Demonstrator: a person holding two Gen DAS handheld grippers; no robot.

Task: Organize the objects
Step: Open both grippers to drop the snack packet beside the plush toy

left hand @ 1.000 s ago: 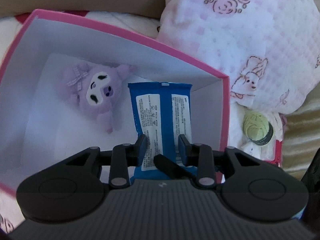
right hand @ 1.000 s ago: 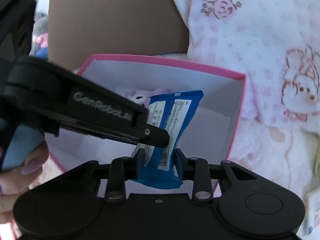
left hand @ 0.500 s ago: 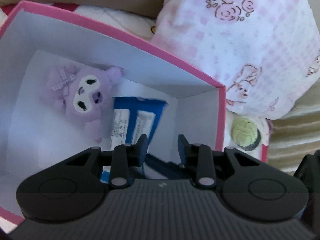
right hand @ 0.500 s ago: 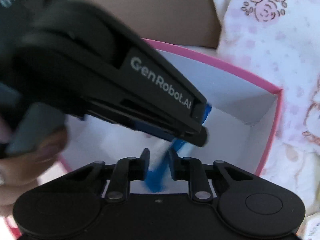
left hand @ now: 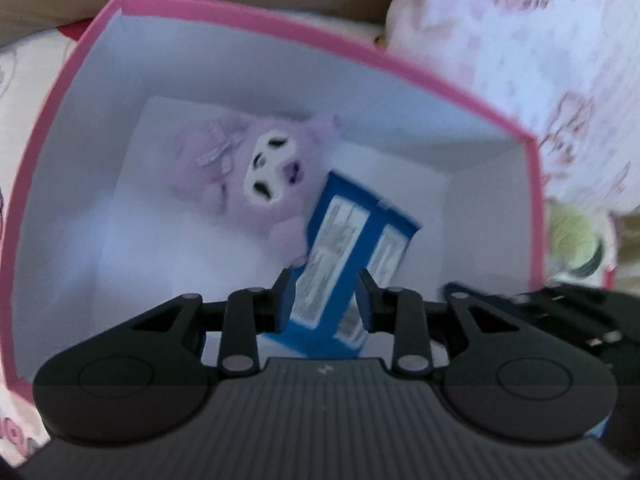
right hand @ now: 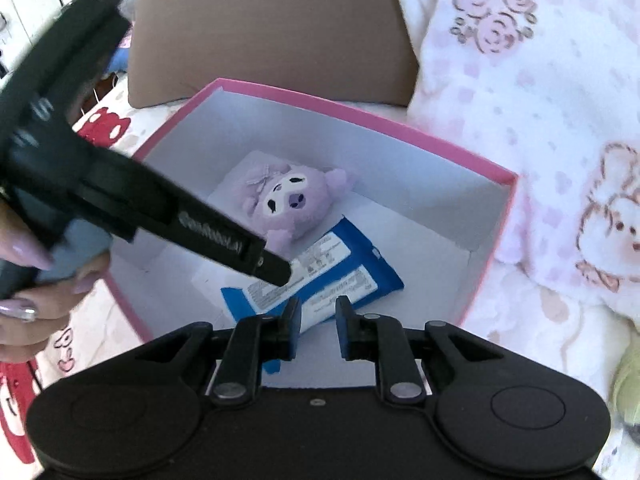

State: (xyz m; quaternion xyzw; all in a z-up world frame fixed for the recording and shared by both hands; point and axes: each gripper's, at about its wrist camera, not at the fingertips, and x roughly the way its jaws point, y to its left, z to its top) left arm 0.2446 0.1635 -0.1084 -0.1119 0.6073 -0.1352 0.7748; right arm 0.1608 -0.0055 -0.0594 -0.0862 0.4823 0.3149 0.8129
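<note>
A pink box [left hand: 280,26] [right hand: 360,114] with white walls holds a purple plush toy [left hand: 256,176] [right hand: 292,204]. A blue packet [left hand: 352,240] [right hand: 340,276] with white labels lies on the box floor, its far end against the plush. My left gripper [left hand: 324,300] [right hand: 276,272] points down into the box with its tips at the packet's upper face. Its jaws stand a little apart, and the packet is wider than that gap. My right gripper [right hand: 318,318] hovers over the packet's near edge, shut with nothing between its fingers.
A brown cushion [right hand: 272,32] stands behind the box. A white quilt with pink prints [right hand: 520,80] rises along the right. A round pale-green object [left hand: 572,240] lies just outside the box's right wall. A person's hand [right hand: 40,280] grips the left tool's handle.
The right gripper held the blue packet upright over the box, then let it go and drew back. The packet now lies flat beside the plush. The left gripper shifted over it.
</note>
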